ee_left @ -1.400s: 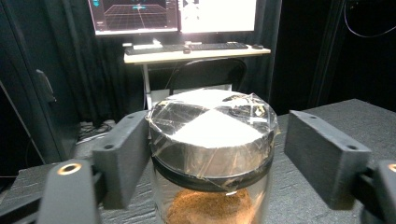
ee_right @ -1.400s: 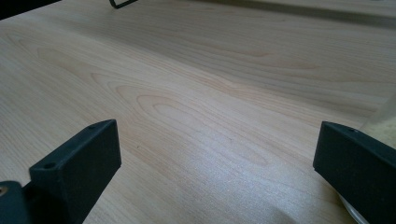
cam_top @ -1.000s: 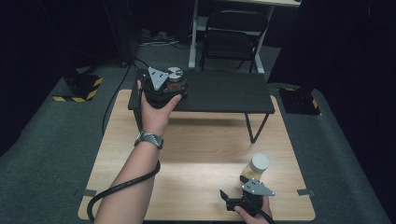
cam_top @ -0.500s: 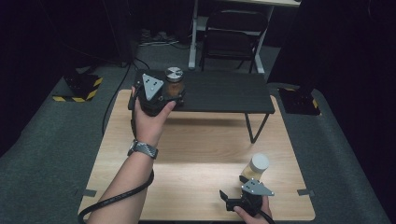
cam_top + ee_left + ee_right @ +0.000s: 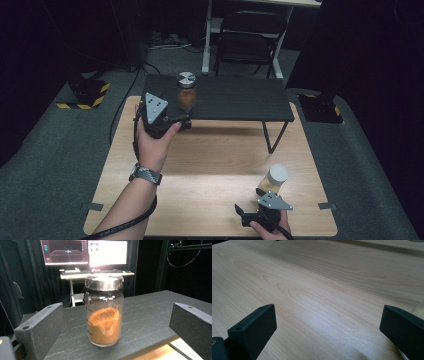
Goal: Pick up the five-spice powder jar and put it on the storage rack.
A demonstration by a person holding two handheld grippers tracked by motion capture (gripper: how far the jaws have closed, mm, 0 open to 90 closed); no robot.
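Left tongs [image 5: 117, 322] gape wide, holding nothing, around the brown-powder jar [image 5: 104, 310] standing near the black shelf's [image 5: 240, 100] front-left edge, powder level legible in the left gripper view; right tongs [image 5: 327, 327] likewise gape empty over the worktop [image 5: 317, 290].

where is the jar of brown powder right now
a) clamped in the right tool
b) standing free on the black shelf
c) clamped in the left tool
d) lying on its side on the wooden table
b: the jar of brown powder stands upright on the black shelf, and the left tool is open with a gap on each side of it.
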